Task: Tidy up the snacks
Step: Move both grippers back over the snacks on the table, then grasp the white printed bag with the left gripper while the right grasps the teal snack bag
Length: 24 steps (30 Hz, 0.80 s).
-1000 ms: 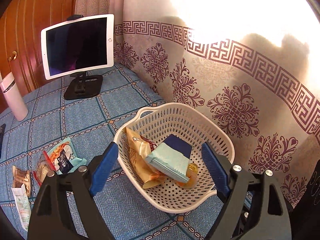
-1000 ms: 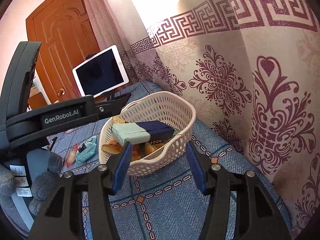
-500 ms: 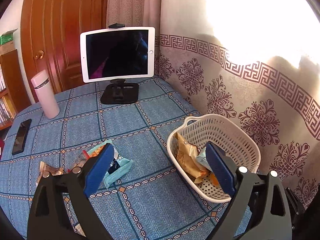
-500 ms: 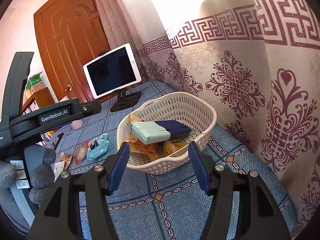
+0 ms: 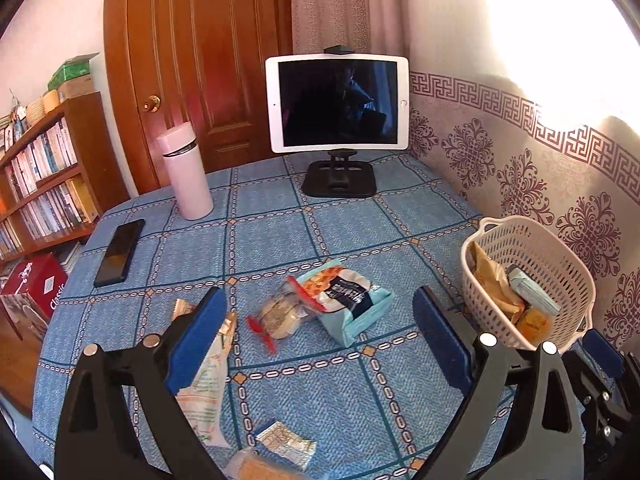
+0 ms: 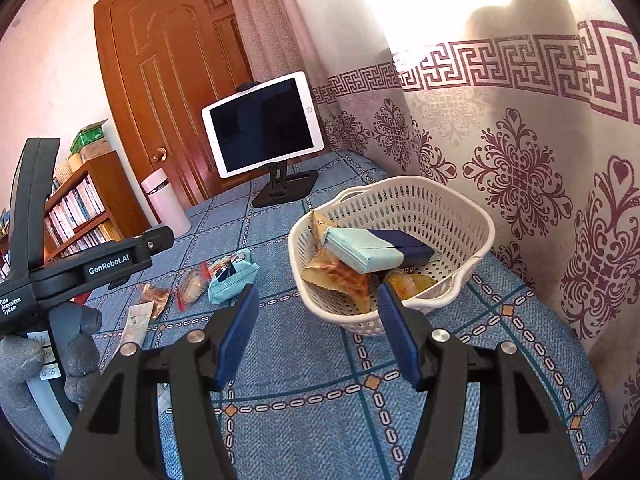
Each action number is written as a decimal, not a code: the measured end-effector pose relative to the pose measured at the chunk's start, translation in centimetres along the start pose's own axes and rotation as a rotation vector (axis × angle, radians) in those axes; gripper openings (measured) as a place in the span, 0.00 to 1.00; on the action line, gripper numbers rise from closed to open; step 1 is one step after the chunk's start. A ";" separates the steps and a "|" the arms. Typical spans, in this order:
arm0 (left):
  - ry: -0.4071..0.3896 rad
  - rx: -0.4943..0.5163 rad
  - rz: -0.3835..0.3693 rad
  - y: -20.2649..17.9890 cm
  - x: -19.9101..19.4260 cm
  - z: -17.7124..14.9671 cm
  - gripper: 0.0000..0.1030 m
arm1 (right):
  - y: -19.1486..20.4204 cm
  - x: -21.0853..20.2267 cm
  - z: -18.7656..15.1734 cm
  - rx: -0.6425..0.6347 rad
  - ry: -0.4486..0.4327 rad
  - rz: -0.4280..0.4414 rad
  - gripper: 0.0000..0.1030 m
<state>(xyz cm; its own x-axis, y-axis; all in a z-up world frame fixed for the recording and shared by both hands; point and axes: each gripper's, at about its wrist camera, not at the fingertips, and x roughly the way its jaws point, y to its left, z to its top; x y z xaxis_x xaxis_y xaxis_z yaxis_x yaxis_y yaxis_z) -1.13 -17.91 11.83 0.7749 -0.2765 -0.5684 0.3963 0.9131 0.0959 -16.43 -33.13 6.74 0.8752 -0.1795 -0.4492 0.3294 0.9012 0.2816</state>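
- Blue checked tablecloth [image 5: 360,232] is lying wide and flat, offering bare room between the loose snacks and the tablet stand [image 5: 339,184]; its near edge is out of view below the grippers.
- White perforated basket [image 5: 560,272] is sitting at the right, close to the patterned curtain [image 5: 520,152], already holding a pale-green and navy box [image 6: 372,250] and several wrappers; the curtain side is leaving little clearance.
- Left gripper [image 5: 316,344] is pointing down over the loose pile, its jaws standing wide with nothing between the pads; it looks the nearer hand for whatever is being fetched next.
- Right gripper [image 6: 316,336] is hovering just before the basket's near rim, jaws about half spread and opening slightly, gripping nothing.
- Light-blue snack bag [image 5: 346,300] is lying just ahead of the left gripper, its long axis running diagonally toward the basket, so a roll of the wrist may be needed.
- Clear red-trimmed packet [image 5: 280,316] is touching that bag's left end.
- White sachet [image 5: 204,392] is lying under the left pad.
- Small foil wrapper [image 5: 286,440] is resting nearest the camera.
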 end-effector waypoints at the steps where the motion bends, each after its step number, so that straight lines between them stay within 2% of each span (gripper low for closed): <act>1: 0.002 0.003 0.022 0.6 0.0 -0.4 0.93 | 0.3 0.1 -0.1 -0.006 0.003 0.005 0.60; 5: 0.020 0.002 0.102 3.2 0.1 -1.9 0.93 | 1.7 0.4 -0.4 -0.028 0.017 0.024 0.60; 11: 0.066 -0.073 0.155 7.6 0.7 -3.8 0.93 | 3.8 0.8 -0.9 -0.073 0.042 0.050 0.60; 19: 0.122 -0.121 0.190 11.2 1.8 -6.2 0.93 | 5.7 1.3 -1.8 -0.106 0.073 0.073 0.61; 24: 0.171 -0.148 0.162 12.3 3.4 -7.5 0.93 | 6.6 1.8 -2.2 -0.128 0.094 0.084 0.62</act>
<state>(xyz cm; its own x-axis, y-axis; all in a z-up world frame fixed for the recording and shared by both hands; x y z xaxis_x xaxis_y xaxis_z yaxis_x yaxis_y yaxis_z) 2.67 -5.38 4.99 0.7230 -0.0798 -0.6862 0.1875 0.9787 0.0837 -13.49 -26.63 5.93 0.8590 -0.0694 -0.5073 0.2033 0.9555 0.2135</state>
